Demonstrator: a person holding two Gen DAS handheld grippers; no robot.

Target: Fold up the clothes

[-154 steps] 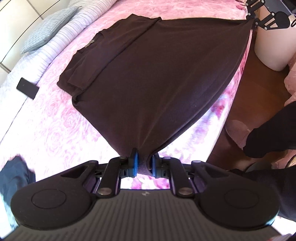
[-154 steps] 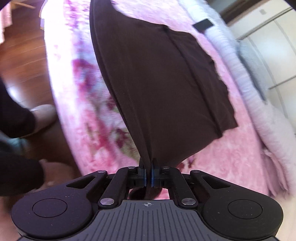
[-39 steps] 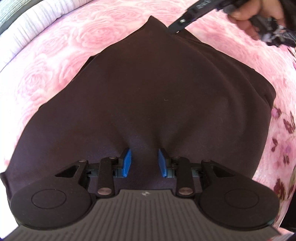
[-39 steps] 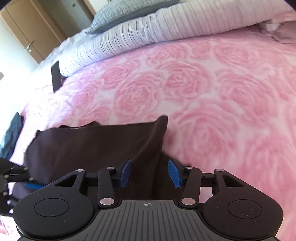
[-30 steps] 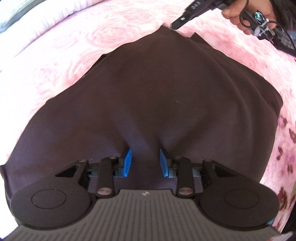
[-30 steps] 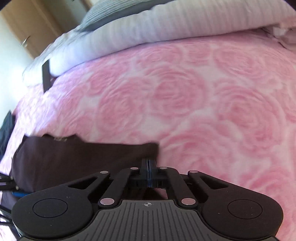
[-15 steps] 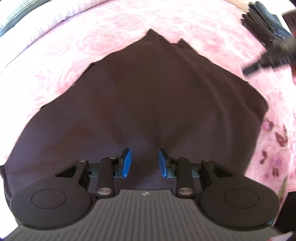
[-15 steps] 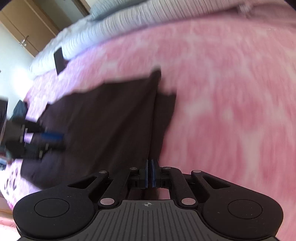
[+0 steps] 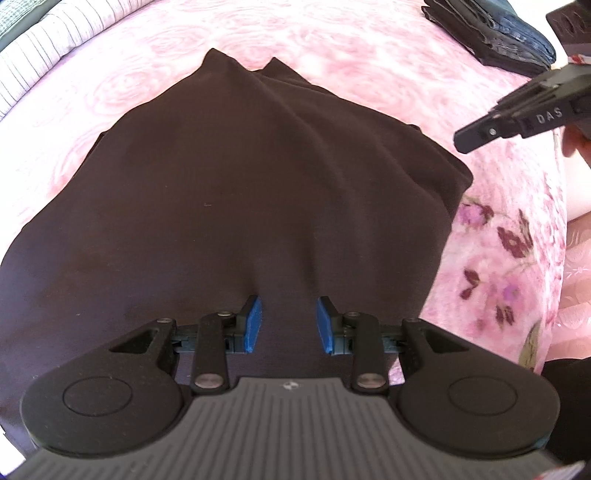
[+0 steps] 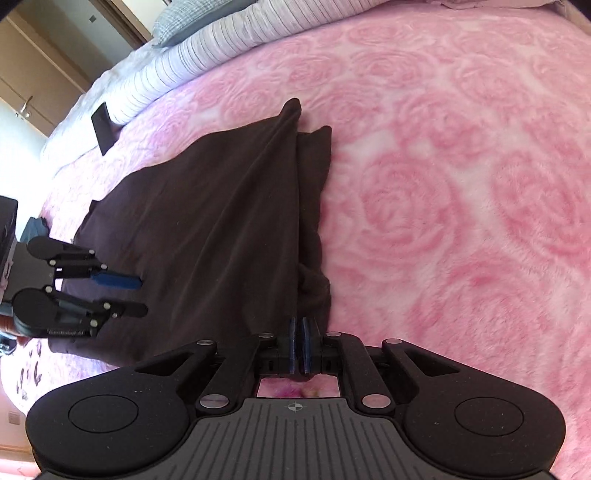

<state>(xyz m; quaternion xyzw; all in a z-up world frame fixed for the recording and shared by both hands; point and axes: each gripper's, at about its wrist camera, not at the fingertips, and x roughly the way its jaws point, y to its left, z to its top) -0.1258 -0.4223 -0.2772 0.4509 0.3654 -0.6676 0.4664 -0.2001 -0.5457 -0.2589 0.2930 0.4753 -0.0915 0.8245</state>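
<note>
Two hand-held grippers work over one dark brown garment folded on a pink rose-patterned blanket. The left gripper hangs above the near part of the cloth with its blue pads spread apart; the fabric shows between them, but the pads press on nothing. In the right wrist view this same gripper appears at nine o'clock, over the garment's left edge.

The right gripper has its pads almost pressed together, and nothing can be seen pinched between them. Its tips sit at the garment's near right edge, where the cloth bunches into a ridge running toward twelve o'clock. In the left wrist view the right gripper enters at two o'clock, clear of the cloth, with a hand behind it.

A stack of folded dark clothes lies at one o'clock on the blanket. A striped white duvet and a black phone lie toward eleven o'clock.
</note>
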